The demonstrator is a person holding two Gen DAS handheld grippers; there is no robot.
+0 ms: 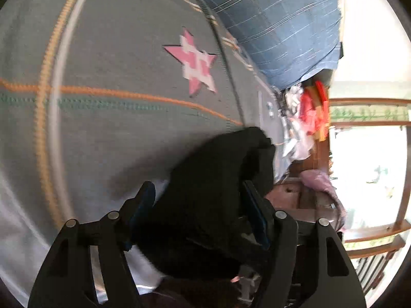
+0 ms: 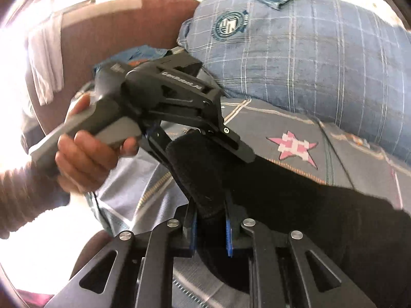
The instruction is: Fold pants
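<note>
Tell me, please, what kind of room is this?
Probably a bedroom. The pants are held over a bed sheet with a pink star, a plaid pillow lies beside it, and a window is behind.

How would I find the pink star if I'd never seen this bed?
Look at the grey bedsheet with orange stripes, below the blue checked pillow. The pink star sits just past the black pants held in both grippers. It is the only pink-and-white blocky shape on the sheet.

Blown-out window glare, motion blur (fisheye-warped)
</note>
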